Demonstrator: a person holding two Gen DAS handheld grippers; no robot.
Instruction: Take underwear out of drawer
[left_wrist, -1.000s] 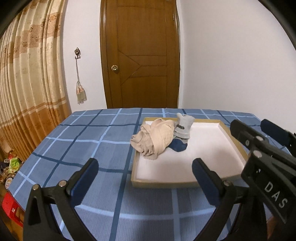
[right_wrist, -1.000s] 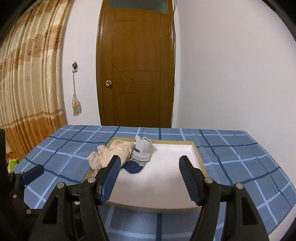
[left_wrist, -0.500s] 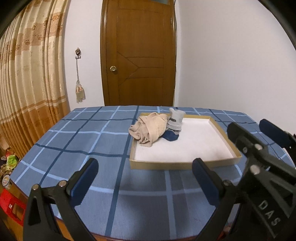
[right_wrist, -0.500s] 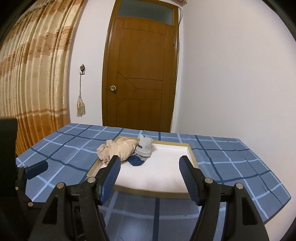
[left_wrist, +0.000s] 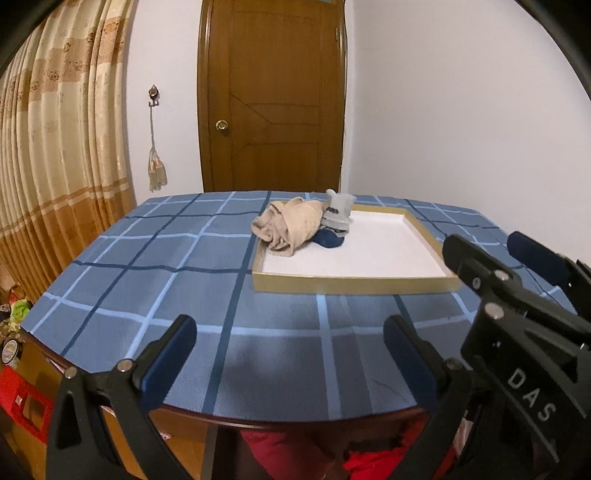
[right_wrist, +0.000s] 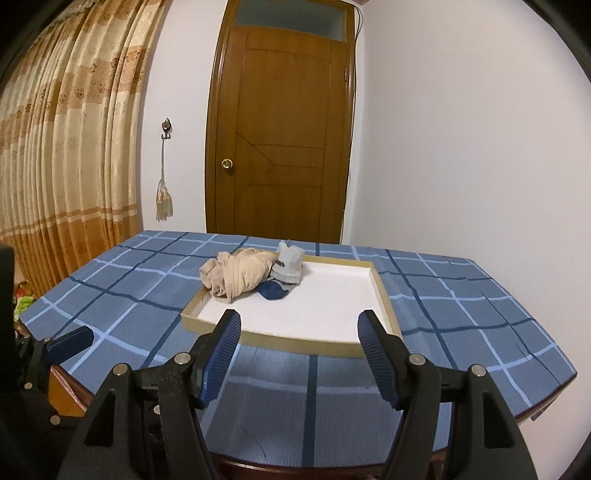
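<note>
Underwear (right_wrist: 236, 275), beige and bunched, lies over the far left corner of the shallow drawer (right_wrist: 280, 339) on the checked table (right_wrist: 461, 314), beside grey and navy socks (right_wrist: 286, 273). We hold both grippers back at the near edge, left gripper (left_wrist: 290, 354) and right gripper (right_wrist: 299, 354) spread wide, empty. We judge the reach comes next. "DAS" marks one gripper.

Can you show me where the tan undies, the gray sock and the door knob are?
tan undies (right_wrist: 240, 278), right wrist view, middle of the bundle
gray sock (right_wrist: 289, 266), right wrist view, its upright side
door knob (right_wrist: 227, 164), right wrist view, the round front
</note>
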